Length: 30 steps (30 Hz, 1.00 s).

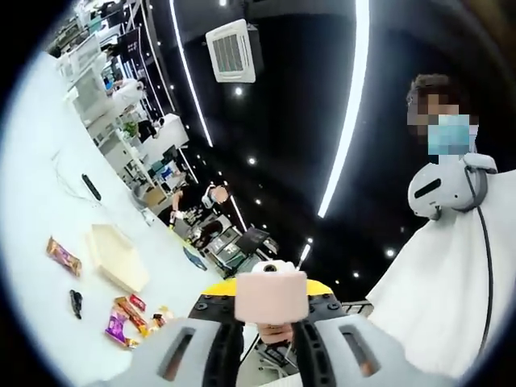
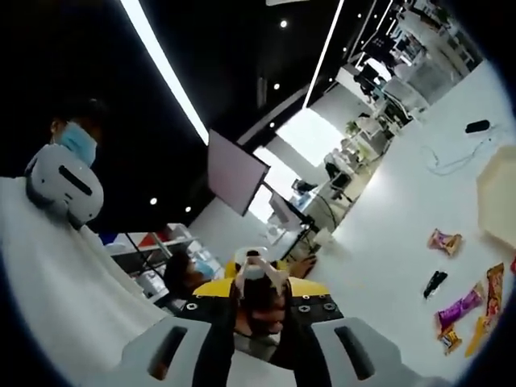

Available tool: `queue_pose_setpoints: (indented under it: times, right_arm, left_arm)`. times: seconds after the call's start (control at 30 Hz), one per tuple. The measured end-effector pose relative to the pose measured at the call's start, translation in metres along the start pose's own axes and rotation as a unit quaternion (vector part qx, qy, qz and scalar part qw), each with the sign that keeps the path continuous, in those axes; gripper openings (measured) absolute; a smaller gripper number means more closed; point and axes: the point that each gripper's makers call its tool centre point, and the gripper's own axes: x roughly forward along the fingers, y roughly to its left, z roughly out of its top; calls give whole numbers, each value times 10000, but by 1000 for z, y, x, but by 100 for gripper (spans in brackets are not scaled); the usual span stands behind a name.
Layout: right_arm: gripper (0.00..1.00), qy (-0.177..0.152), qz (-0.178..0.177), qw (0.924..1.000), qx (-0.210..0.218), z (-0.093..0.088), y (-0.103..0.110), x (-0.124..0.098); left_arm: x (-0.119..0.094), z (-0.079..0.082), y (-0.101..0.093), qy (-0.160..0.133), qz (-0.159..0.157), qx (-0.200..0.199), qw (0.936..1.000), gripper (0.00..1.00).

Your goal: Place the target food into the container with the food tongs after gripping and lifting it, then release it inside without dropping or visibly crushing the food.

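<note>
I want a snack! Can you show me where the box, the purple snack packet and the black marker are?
box (image 1: pixel 113 256), left gripper view, on its pale inside floor.
purple snack packet (image 2: pixel 459 308), right gripper view, on the middle of the wrapper.
black marker (image 2: pixel 435 283), right gripper view, on the middle of its body.

Glossy foil snack wrappers (image 1: pixel 121 321) on smooth matt white table (image 1: pixel 40 201).

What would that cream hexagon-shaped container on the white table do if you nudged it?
The hexagonal container looks thin-walled and empty, so it is probably light and would likely slide on the smooth white table rather than stay put. Its low, wide, flat-sided shape suggests it is unlikely to tip or roll. The thin walls might flex if squeezed.
</note>
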Motion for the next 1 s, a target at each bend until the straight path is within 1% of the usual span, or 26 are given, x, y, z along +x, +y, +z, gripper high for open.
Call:
queue_pose_setpoints:
  times: [0.13,0.23,0.4,0.5,0.57,0.63,0.77,1.0]
  right_arm:
    - [20,-57,-13,10000,-4,-1,0,-1]
    - [20,-64,-12,10000,-6,-2,2,0]
    - [19,-73,29,9999,80,-4,1,6]
    - [19,-62,58,10000,30,-8,4,12]
    - [18,-46,69,9999,60,-10,3,14]
    - [18,-75,121,9998,134,-10,3,15]
    - [18,0,174,9997,177,-14,4,18]
    - [18,28,221,9995,233,-15,5,21]
  left_arm:
    - [0,-2,0,77,-17,19,10000,18]
    - [-3,-2,1,67,-35,29,10000,18]
    - [-4,0,-1,-10,-12,90,10000,18]
    - [-4,-1,-4,41,-6,91,9999,18]
    - [-5,-1,-4,62,40,171,9998,18]
    - [-5,0,-5,52,46,151,9999,18]
    - [-4,-2,-7,78,56,142,9999,18]
    - [-5,-3,-7,86,66,134,9999,18]
